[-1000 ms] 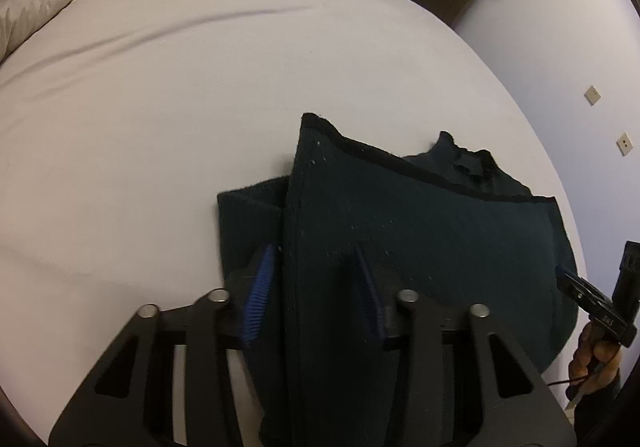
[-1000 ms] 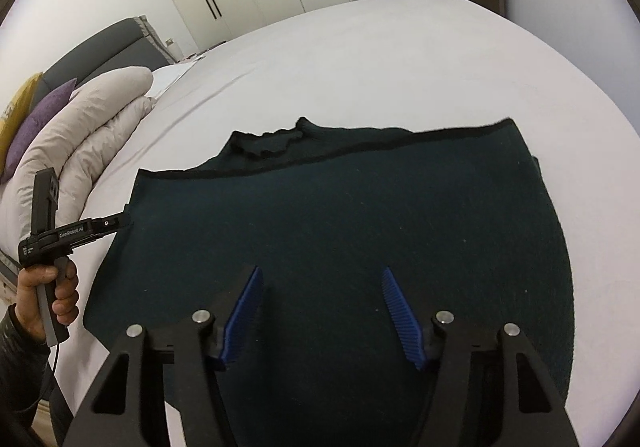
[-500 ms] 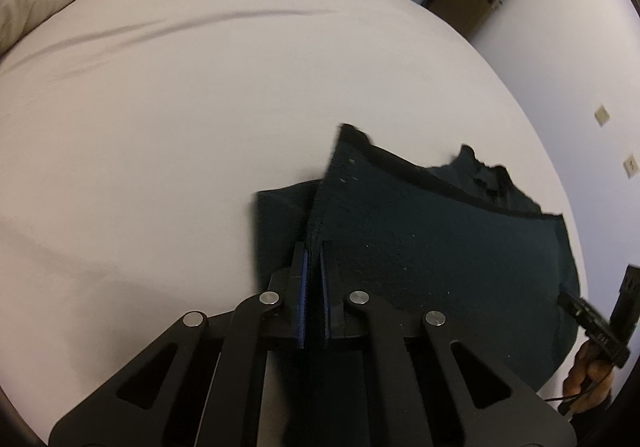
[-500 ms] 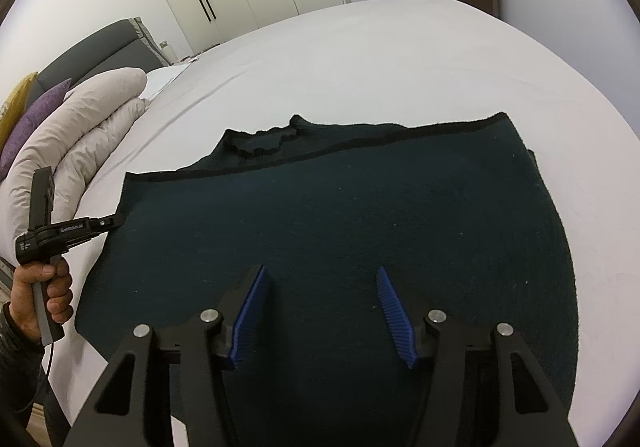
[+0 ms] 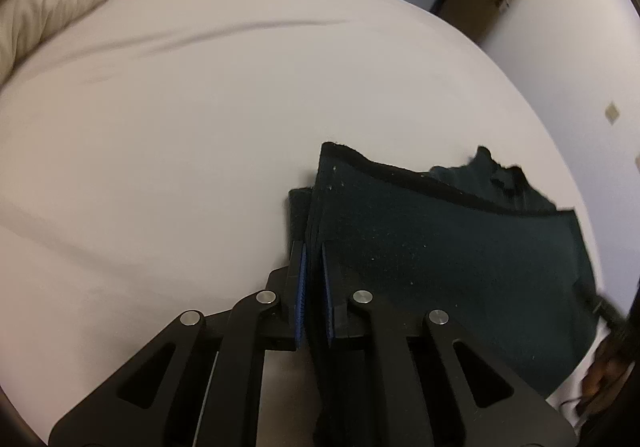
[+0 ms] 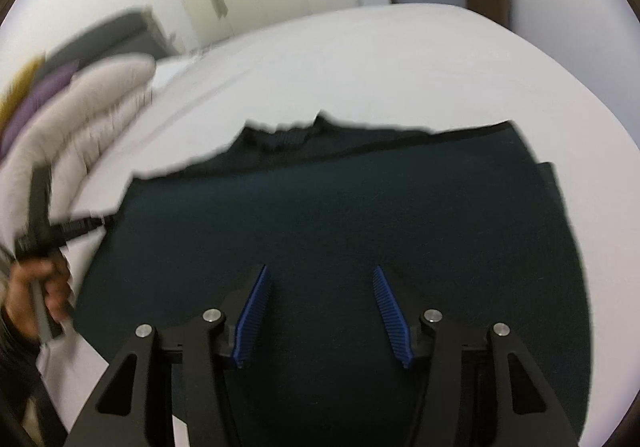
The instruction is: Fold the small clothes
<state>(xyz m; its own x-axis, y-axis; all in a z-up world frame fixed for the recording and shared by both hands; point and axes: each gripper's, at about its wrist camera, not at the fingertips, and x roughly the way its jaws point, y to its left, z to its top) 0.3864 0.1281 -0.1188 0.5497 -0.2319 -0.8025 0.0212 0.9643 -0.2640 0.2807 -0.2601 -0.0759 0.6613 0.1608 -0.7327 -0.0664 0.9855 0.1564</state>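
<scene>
left hand-held gripper (image 5: 313,289) — clamped on the dark green garment's (image 5: 440,259) left edge | right hand-held gripper (image 6: 320,313) — jaws apart above it | garment lay folded on the white bed (image 5: 180,127)

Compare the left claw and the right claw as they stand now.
The left claw is shut, its blue pads pinching the side edge of the dark garment; the right claw stands open over the garment, gripping nothing. The left sits at the cloth's edge, the right above its middle. Both are black with ribbed blue pads and point down at the bed.
</scene>
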